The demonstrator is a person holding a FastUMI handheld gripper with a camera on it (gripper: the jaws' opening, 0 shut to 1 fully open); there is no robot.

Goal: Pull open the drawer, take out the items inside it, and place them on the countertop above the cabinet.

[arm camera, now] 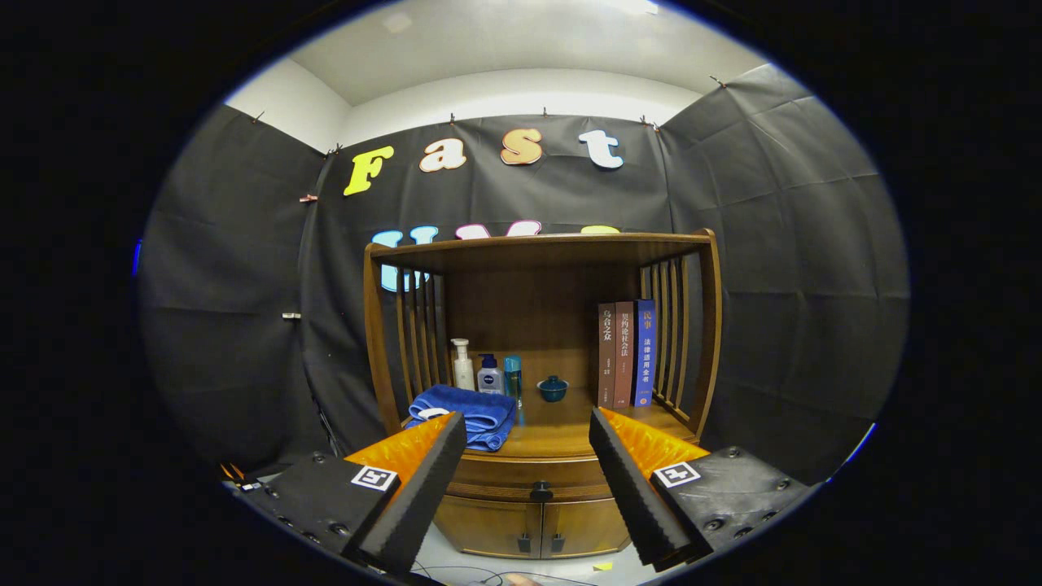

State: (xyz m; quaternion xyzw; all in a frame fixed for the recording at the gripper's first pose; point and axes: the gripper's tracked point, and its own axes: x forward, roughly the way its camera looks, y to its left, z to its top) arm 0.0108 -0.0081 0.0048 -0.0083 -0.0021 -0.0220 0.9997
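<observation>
1. My claw (527, 431) is held in the air in front of the cabinet; its two fingers stand wide apart with nothing between them, touching nothing.
2. Between the fingers and just beyond them is the drawer (525, 476), a curved wooden front below the surface. It is closed. Its dark knob (540, 491) sits at the middle of the front, roughly centred in the gap between my fingers.
3. Under the drawer are two cabinet doors (537, 527), both closed, each with a small dark pull near the centre seam.
4. The items inside the drawer cannot be seen with the front shut.
5. Above the drawer is the wooden surface (562, 435). At its front left corner lies a folded blue towel (470, 413), partly behind my left finger.
6. Along the back left of the surface stand a white pump bottle (462, 365), a small pump bottle with a dark blue cap (489, 376), and a slim blue bottle (513, 376), close together in a row.
7. Near the back centre sits a small blue lidded cup (553, 389), apart from the bottles.
8. At the back right three books (626, 355) stand upright, touching one another, beside the slatted side rail (672, 342).
9. A wooden top shelf (541, 242) spans the cabinet above.
</observation>
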